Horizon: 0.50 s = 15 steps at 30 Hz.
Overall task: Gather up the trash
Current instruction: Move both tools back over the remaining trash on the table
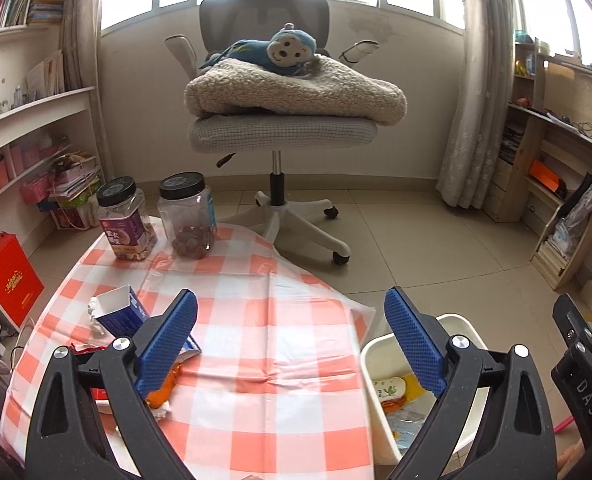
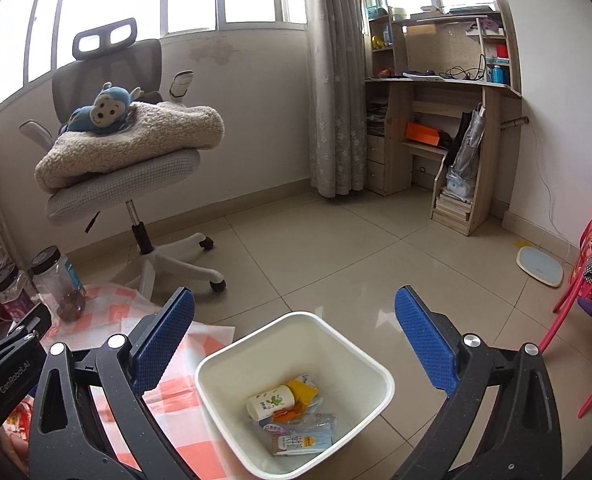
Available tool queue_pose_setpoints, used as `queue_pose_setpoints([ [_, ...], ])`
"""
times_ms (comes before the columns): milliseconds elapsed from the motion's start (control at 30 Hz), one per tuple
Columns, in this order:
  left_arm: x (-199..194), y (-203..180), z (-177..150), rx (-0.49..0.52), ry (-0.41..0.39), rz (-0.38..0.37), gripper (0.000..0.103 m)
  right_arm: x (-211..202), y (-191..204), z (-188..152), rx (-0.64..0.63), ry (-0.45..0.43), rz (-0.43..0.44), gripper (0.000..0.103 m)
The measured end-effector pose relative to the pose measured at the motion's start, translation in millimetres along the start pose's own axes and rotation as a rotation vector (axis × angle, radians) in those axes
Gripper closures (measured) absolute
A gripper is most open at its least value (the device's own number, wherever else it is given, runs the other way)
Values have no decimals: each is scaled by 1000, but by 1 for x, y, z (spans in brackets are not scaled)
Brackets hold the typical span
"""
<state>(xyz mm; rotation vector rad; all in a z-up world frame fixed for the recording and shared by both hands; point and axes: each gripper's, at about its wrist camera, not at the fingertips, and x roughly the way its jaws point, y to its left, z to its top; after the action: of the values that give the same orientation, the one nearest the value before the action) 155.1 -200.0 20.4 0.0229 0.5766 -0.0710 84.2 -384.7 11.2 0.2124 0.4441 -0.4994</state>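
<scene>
Left gripper (image 1: 292,340) gapes empty over the tabletop's (image 1: 264,320) left-edge wrappers (image 1: 158,394); right gripper (image 2: 296,340), likewise agape, hovers over the bin (image 2: 224,360) beside it

wrappers (image 2: 296,420) lie in the bin (image 2: 232,360), right of the table (image 1: 272,340).
</scene>
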Motion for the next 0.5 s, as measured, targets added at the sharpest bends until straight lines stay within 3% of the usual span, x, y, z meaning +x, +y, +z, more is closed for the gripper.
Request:
queue_pose_setpoints([
  [500,11,104,-21,-62,66,133,11,-12,113,-30,-220,16,110,7],
])
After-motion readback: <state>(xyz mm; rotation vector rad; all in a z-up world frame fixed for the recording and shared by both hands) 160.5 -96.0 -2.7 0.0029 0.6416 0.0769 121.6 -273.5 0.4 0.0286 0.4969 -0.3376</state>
